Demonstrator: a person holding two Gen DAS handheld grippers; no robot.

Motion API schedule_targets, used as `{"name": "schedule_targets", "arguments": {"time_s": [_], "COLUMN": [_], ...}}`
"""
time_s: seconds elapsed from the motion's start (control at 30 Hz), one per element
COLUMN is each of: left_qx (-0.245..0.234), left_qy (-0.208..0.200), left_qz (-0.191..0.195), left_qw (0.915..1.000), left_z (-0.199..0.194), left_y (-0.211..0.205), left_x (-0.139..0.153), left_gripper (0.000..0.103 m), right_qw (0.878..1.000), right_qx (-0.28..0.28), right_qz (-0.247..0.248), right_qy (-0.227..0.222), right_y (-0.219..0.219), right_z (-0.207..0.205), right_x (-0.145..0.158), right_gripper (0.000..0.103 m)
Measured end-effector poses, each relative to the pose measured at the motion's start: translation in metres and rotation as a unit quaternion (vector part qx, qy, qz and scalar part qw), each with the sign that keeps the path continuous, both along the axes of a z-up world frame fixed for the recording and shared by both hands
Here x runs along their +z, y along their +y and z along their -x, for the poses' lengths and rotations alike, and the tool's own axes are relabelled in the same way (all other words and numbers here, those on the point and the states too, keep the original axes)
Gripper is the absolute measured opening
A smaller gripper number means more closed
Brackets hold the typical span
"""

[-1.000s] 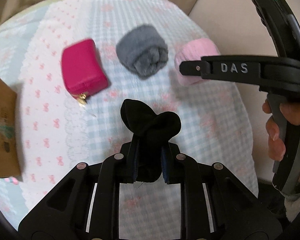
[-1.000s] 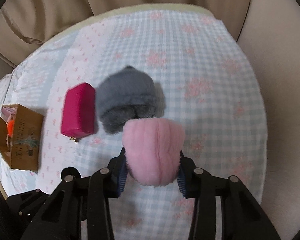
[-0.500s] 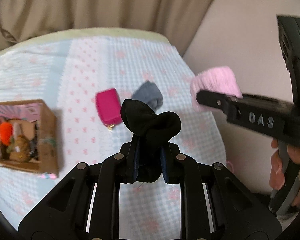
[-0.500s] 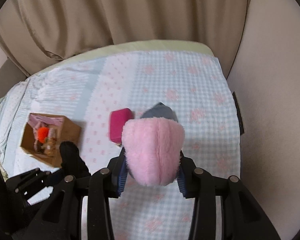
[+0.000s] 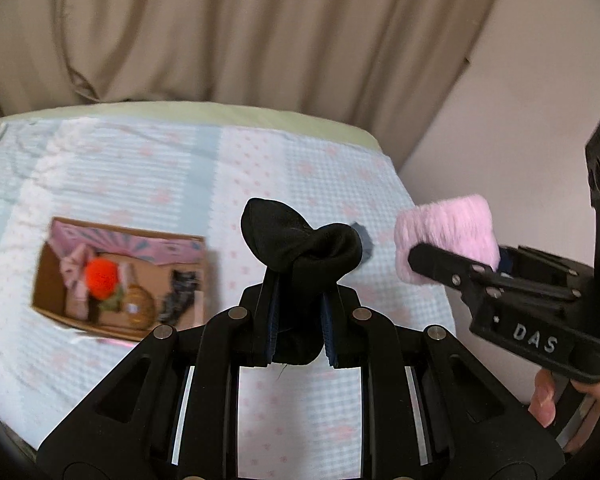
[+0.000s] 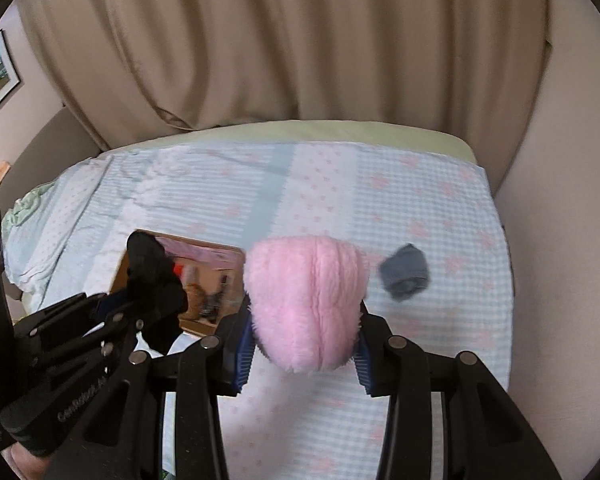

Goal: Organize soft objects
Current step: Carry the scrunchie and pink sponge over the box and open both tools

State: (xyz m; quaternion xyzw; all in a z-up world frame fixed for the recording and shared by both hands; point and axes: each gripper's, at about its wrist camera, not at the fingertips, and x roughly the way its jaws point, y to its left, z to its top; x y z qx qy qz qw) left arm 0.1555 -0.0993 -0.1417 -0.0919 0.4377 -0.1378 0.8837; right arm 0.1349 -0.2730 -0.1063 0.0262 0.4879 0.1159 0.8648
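Left wrist view: both grippers have lifted and swung toward the box (image 5: pixel 40 284), now at centre left. Left gripper (image 5: pixel 298 320) clamps the black sock (image 5: pixel 300 248); right gripper (image 6: pixel 304 354) clamps the pink roll (image 6: pixel 306 300). Drop-off looks next; the grey roll (image 6: pixel 404 272) remains on the bed.

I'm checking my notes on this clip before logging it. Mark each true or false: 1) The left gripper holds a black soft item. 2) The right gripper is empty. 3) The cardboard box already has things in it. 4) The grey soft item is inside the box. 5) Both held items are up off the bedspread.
1) True: the left gripper is shut on the black soft item.
2) False: the right gripper is shut on the pink fluffy item.
3) True: the cardboard box holds several small items, among them an orange ball.
4) False: the grey soft item lies on the bedspread, apart from the box.
5) True.
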Motion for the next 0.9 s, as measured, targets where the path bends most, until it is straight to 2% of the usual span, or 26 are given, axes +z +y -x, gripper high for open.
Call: {"name": "schedule_targets", "arguments": {"time_s": [0.2, 0.43, 0.7, 0.9], "left_qx": [0.010, 0.011, -0.007, -0.023], "left_qy": [0.000, 0.022, 0.066, 0.111], "left_qz": [-0.015, -0.016, -0.032, -0.044], "left_qw": [0.9998, 0.9996, 0.9973, 0.9926], "left_z": [-0.005, -0.027, -0.068, -0.095], "left_y": [0.077, 0.169, 0.243, 0.277], "left_x": [0.008, -0.008, -0.051, -0.093], "left_gripper": [0.016, 0.016, 0.016, 0.016], "right_qw": [1.000, 1.000, 0.997, 0.991], "right_qx": [0.002, -0.005, -0.025, -0.038], "right_qz": [-0.008, -0.009, -0.012, -0.018], "right_qy": [0.002, 0.027, 0.077, 0.123], "right_y": [0.069, 0.152, 0.226, 0.254], "right_z": [-0.003, -0.023, -0.052, -0.072], "right_x": [0.006, -0.008, -0.055, -0.095], "right_gripper": [0.038, 0.038, 0.038, 0.038]}}
